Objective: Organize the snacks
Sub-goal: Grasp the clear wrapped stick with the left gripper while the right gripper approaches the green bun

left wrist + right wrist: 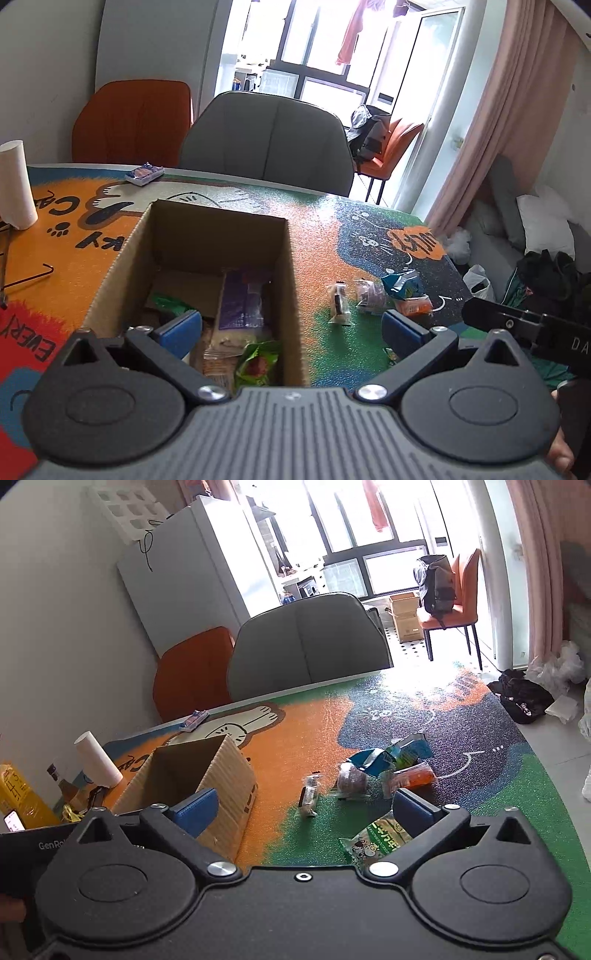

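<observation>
Several wrapped snacks already lie inside the open cardboard box [207, 236] in the left wrist view, among them a purple packet [242, 306] and a green wrapper [258, 363] near the front wall. The left gripper [291, 330] hangs over the box's right front corner with its jaws spread wide and nothing between them; one blue pad [179, 332] sits above the box interior, the other over the mat. To the right of the box, on the colourful cartoon table mat [317, 236], lies a loose cluster: a small clear-wrapped bar [339, 302], a purple-brown sachet [369, 295], a blue pouch [400, 282] and an orange packet [415, 305]. A white paper roll [16, 184] stands at the far left, and a small packet [144, 174] lies near the table's far edge. From the right wrist view, the right gripper [308, 812] is fully released, empty, hovering low over the mat beside the box [218, 775], which stands to its left. A green-and-white snack bag [376, 840] lies just under its right finger, partly hidden by it. Ahead of it lie the bar [309, 797], the sachet [352, 781], the blue pouch [373, 760] and the orange packet [413, 778], close together. A yellow bottle [18, 797] stands at the left edge.
</observation>
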{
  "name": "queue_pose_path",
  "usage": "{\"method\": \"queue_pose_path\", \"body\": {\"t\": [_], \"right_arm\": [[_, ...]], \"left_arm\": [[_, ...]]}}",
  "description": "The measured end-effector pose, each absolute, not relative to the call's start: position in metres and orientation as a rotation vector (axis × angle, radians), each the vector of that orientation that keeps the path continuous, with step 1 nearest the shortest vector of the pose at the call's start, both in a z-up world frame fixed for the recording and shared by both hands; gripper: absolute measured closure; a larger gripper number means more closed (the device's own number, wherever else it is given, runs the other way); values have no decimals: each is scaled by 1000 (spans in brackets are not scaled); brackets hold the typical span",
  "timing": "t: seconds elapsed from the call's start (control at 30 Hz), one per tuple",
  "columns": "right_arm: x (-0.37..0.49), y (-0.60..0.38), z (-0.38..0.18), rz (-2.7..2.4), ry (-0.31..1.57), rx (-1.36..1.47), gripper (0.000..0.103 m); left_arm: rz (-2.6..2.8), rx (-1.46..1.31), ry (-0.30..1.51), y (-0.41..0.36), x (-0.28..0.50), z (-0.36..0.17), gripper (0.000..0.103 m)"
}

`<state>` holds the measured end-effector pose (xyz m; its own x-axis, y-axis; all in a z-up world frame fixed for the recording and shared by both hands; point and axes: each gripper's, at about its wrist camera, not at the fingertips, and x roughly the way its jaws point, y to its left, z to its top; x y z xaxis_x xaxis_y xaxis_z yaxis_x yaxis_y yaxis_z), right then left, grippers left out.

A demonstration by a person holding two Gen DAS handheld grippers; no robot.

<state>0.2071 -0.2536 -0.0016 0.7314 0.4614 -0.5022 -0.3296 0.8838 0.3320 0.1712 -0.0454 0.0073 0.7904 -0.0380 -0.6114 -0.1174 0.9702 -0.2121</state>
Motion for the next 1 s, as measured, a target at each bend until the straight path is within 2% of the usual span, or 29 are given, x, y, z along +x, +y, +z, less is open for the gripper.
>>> {"method": "queue_pose_path", "body": {"t": [0.9, 1.0], "right_arm": [[225, -316, -36, 338, 651, 323, 0], [227, -323, -42, 333, 659, 334, 3]], "left_arm": [[-79, -215, 655, -112, 195, -11, 1], [-94, -223, 658, -117, 200, -16, 3]]}}
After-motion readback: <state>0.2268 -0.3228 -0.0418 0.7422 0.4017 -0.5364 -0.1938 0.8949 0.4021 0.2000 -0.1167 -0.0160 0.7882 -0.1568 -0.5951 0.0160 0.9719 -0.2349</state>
